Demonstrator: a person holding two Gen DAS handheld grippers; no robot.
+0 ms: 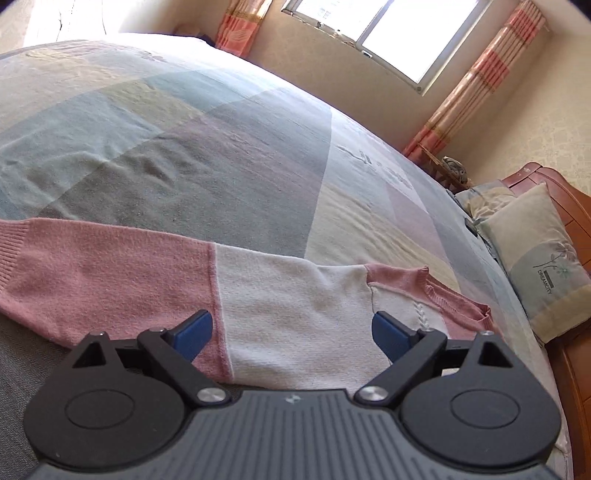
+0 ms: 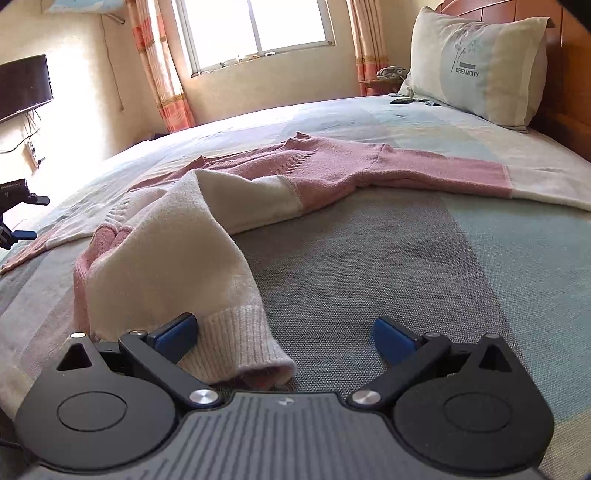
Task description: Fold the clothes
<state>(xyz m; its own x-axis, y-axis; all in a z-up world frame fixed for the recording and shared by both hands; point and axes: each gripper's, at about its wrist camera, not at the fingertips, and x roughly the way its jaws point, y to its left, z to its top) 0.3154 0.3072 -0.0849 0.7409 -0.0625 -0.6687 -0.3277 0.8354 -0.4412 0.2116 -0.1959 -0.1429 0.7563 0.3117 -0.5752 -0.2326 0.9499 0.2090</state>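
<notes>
A pink and white knitted sweater [image 2: 229,206] lies rumpled on the bed, one sleeve stretched toward the pillow. In the left wrist view its other sleeve [image 1: 147,273] runs across the frame, pink at the cuff and white nearer the body. My left gripper [image 1: 291,334] stands open just above the white part of that sleeve, with no cloth between the blue pads. My right gripper [image 2: 284,338] is open too, low over the bed, with the sweater's ribbed white hem [image 2: 251,343] lying between its fingers, close to the left pad.
The bed [image 2: 424,266] has a patchwork cover in grey, green and pale blocks. A pillow [image 2: 476,62] leans on the wooden headboard [image 2: 576,81]. A window with striped curtains [image 2: 255,29] is behind, and a dark screen [image 2: 22,85] hangs at the left wall.
</notes>
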